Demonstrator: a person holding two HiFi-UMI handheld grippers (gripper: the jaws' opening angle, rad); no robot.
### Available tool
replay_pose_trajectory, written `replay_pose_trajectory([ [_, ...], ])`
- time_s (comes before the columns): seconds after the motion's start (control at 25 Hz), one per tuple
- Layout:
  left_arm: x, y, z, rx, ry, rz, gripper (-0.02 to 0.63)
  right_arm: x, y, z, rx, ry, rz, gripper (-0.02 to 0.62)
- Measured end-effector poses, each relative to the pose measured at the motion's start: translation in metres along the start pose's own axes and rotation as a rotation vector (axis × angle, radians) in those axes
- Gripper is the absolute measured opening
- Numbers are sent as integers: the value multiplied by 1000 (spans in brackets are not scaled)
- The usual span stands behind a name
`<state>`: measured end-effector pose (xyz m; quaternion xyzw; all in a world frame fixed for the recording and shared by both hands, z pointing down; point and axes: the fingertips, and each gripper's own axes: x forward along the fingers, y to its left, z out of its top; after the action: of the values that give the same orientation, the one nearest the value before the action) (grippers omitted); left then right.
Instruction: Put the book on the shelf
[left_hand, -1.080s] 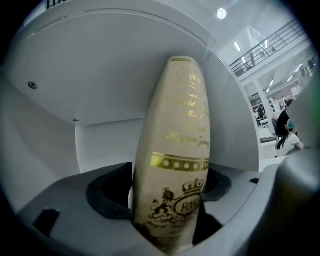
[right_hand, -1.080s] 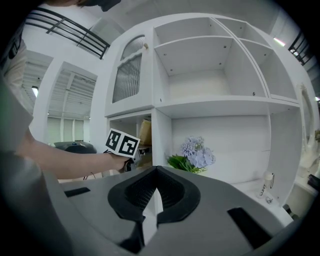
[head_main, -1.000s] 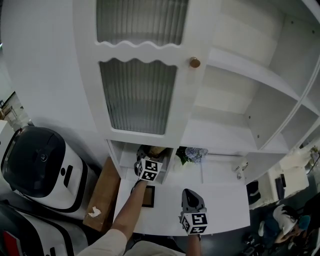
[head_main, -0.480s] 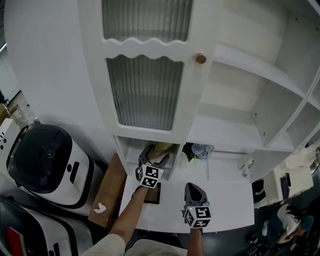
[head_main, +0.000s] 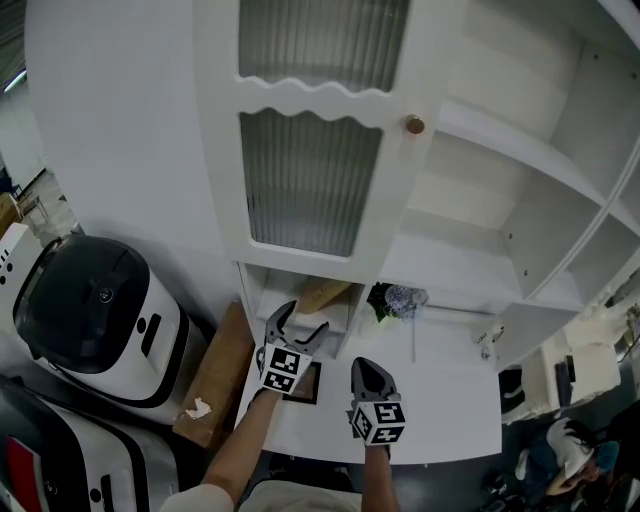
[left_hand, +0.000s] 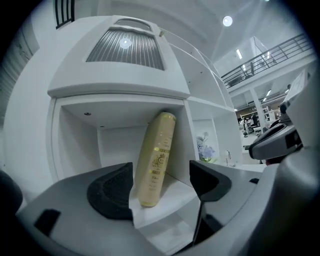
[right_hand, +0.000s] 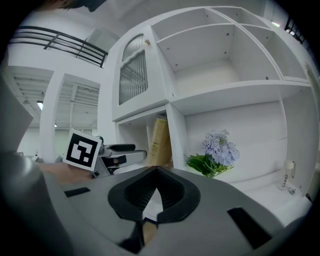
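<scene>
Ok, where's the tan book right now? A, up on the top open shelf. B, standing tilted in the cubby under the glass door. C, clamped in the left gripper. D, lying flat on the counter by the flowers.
B: the book stands tilted inside the cubby, while the left gripper is open in front of it with nothing held between its jaws.
</scene>
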<state>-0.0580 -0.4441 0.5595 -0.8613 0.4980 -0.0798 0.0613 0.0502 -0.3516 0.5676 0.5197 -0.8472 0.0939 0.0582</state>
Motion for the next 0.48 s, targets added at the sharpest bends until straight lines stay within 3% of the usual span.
replay_pose_trajectory([
  [0.48,-88,-9,9,-100,-37,3,356,-9,15,0,31,-28,-60,25],
])
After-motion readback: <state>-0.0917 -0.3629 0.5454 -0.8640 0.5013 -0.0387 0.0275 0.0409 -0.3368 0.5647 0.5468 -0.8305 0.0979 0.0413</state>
